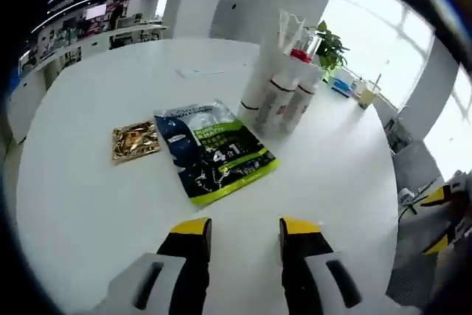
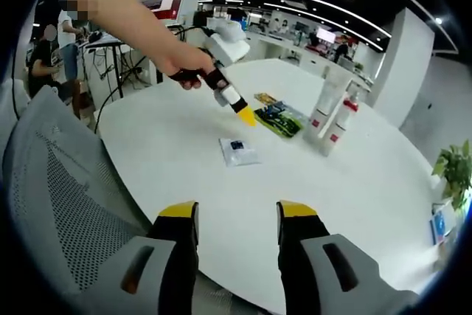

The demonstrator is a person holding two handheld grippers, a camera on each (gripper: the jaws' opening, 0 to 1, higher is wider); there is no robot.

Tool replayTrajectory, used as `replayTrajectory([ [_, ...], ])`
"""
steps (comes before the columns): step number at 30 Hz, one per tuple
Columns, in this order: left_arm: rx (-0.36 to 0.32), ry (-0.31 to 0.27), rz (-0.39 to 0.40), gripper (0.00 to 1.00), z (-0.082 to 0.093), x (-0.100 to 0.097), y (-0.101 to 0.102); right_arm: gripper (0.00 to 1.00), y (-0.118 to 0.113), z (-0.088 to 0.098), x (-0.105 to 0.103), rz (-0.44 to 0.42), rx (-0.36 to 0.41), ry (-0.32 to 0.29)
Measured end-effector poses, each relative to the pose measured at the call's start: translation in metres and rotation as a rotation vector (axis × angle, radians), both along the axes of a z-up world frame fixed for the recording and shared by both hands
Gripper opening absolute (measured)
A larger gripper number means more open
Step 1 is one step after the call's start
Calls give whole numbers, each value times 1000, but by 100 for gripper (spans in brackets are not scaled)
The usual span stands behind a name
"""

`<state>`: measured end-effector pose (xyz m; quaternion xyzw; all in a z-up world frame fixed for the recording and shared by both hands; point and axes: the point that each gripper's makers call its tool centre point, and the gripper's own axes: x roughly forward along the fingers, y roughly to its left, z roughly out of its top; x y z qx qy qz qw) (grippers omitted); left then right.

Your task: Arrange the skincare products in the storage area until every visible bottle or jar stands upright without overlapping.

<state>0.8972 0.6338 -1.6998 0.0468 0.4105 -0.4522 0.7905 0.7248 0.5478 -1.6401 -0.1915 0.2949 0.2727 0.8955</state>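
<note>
Left gripper view: glossy flat sachet (image 1: 214, 151) beside cylindrical white tubes (image 1: 280, 94).

Bright daylight floods from blown-out windows (image 1: 383, 35); the white surface (image 1: 96, 197) glares (soft shadows only), and edges bend and blur.

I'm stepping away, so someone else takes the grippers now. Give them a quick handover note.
Left gripper: open, empty, above the white table.
Right gripper: open, empty, at the table edge.
Tubes stand upright, clustered tightly at the far side.
Green sachet and gold sachet lie flat beside them; a small clear packet lies apart.
Done: tubes upright. Left: the flat packs, and possibly spacing the tubes.
</note>
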Motion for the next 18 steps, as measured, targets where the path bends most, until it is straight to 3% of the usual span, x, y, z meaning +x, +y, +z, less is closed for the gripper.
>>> replayTrajectory([
  [2,8,-26,-95,49,3,-8,-7,40,0,0,0,0,0,-2],
  [7,94,-179,-421,63,7,-28,-23,40,0,1,1,-1,1,-8],
  [10,165,-213,-617,67,0,-43,-31,40,-1,2,1,-4,4,-11],
  [15,285,-269,-809,67,-10,-47,-32,40,-1,3,2,-7,5,-19],
  [18,319,-275,-881,66,-13,-49,-34,40,-2,4,3,-13,9,-25],
])
